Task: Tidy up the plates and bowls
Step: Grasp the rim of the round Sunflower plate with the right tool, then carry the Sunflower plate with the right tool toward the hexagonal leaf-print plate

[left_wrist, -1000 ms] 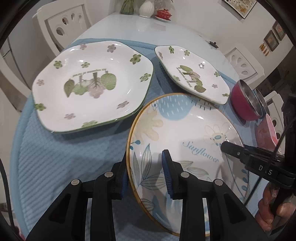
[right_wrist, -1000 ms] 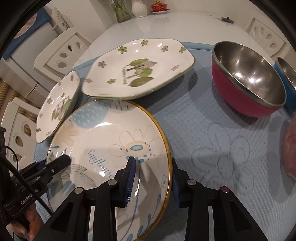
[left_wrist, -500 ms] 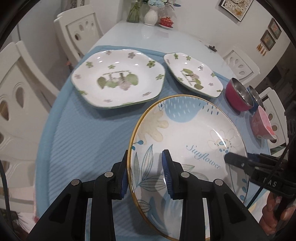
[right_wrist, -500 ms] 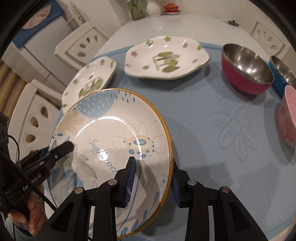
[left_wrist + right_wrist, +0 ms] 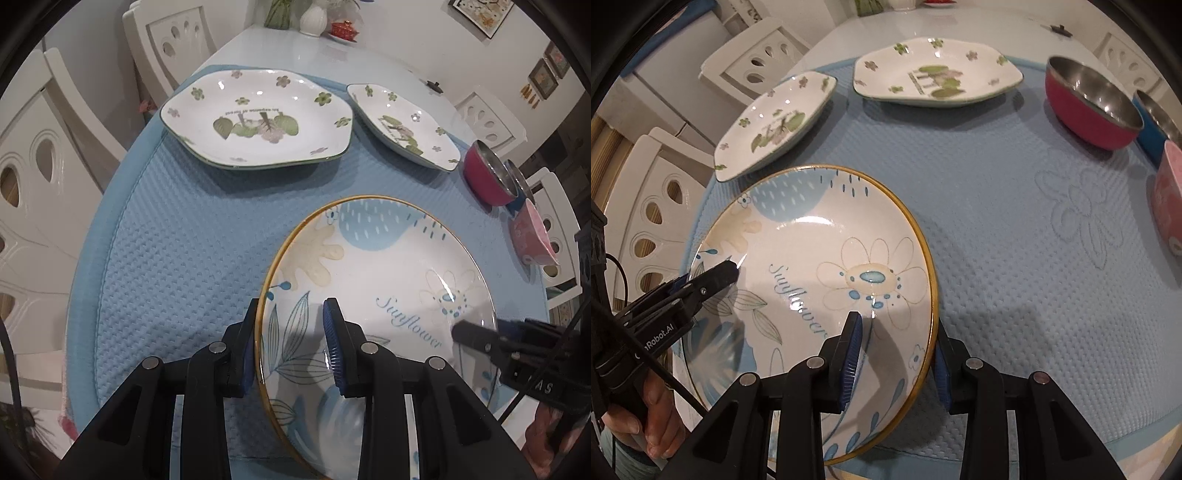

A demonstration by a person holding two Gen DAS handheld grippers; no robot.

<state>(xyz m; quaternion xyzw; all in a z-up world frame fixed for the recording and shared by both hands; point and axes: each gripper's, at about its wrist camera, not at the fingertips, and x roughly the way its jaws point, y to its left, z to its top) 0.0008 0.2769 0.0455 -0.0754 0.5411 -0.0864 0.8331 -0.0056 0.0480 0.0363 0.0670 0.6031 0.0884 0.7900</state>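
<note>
While both grippers clamp its rim, the sunflower plate [image 5: 376,280] hangs above the blue mat [image 5: 177,258]. Left gripper [image 5: 291,345] grips one edge, right gripper [image 5: 897,354] the opposite.

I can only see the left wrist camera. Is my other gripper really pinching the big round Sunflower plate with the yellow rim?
Observer: Yes. The right gripper straddles the rim of the round Sunflower plate, with one finger on top and one outside underneath.
Operator: What's that blue bit behind the red bowl?
Observer: It's a blue bowl with a steel inside, right next to the red steel-lined bowl.
Operator: Is anything in the red one?
Observer: No, its shiny inside is empty.
</note>
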